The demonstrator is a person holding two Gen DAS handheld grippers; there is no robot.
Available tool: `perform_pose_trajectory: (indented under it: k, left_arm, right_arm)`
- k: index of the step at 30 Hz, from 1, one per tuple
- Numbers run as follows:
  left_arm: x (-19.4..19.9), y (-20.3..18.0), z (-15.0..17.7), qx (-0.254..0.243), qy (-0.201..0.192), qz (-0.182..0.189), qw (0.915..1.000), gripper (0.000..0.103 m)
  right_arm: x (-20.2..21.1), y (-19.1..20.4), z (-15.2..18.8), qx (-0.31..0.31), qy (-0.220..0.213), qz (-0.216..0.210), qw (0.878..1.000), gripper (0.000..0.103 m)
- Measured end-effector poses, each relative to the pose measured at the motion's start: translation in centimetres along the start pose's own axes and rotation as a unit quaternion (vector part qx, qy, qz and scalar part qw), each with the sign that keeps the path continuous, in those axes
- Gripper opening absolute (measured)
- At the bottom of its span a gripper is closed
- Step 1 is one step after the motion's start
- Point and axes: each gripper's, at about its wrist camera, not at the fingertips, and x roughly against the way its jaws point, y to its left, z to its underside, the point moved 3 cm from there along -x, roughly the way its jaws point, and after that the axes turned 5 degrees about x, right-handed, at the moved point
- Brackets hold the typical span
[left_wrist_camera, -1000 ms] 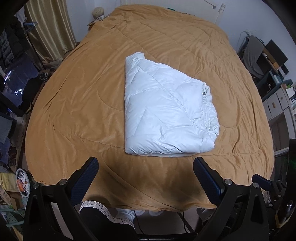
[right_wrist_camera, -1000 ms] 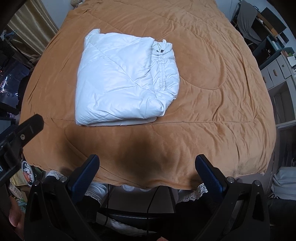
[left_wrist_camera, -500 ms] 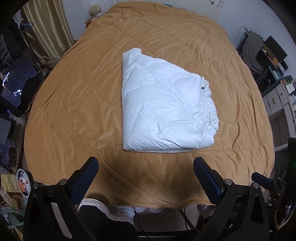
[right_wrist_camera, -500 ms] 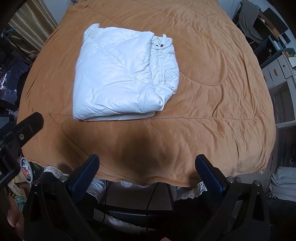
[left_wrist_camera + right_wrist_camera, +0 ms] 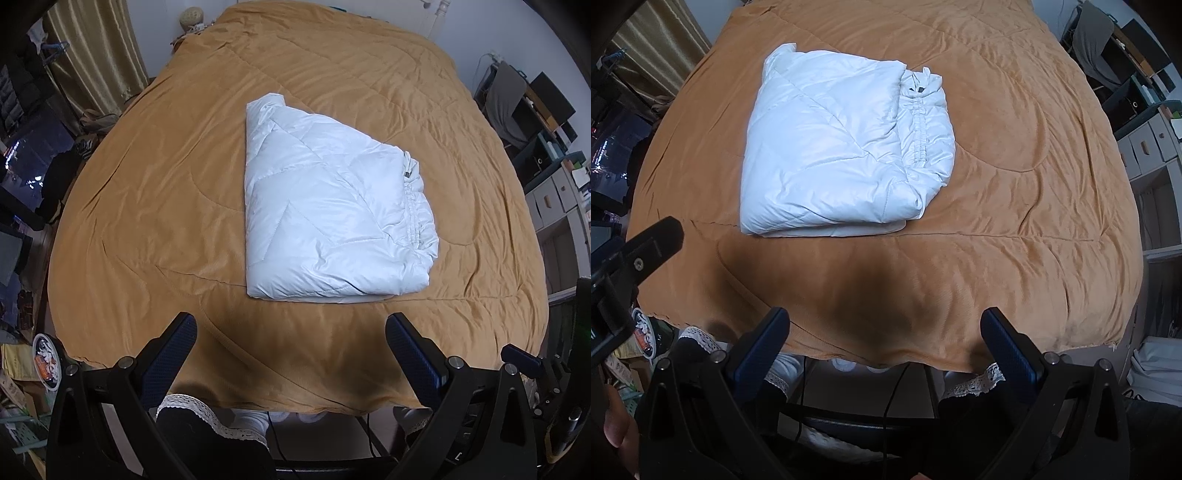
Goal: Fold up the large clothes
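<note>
On the bed (image 5: 155, 206), mid-blanket, our white jacket (image 5: 328, 218) lies folded into a compact bundle. Both the left gripper (image 5: 291, 350) and right gripper (image 5: 886, 343) hang over the near edge, fingers spread, empty — we'd judge only tidying the loose elastic hem remains.

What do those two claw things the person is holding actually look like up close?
Each is a black angular frame ending in two fingers lined with dark blue textured pads. The left gripper and the right gripper look alike, with small silver screws at the finger joints. The left one also shows from the side in the right wrist view as a black bar with a screw.
</note>
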Motion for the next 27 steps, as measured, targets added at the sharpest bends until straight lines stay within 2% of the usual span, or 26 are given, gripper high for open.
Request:
perform_pose_trajectory:
  k: [27]
  left_arm:
    - [-0.27, -0.12, 0.10, 0.000, 0.007, 0.000, 1.0000, 0.102]
  right_arm:
    - [-0.09, 0.13, 0.27, 0.008, 0.006, -0.006, 1.000, 0.103]
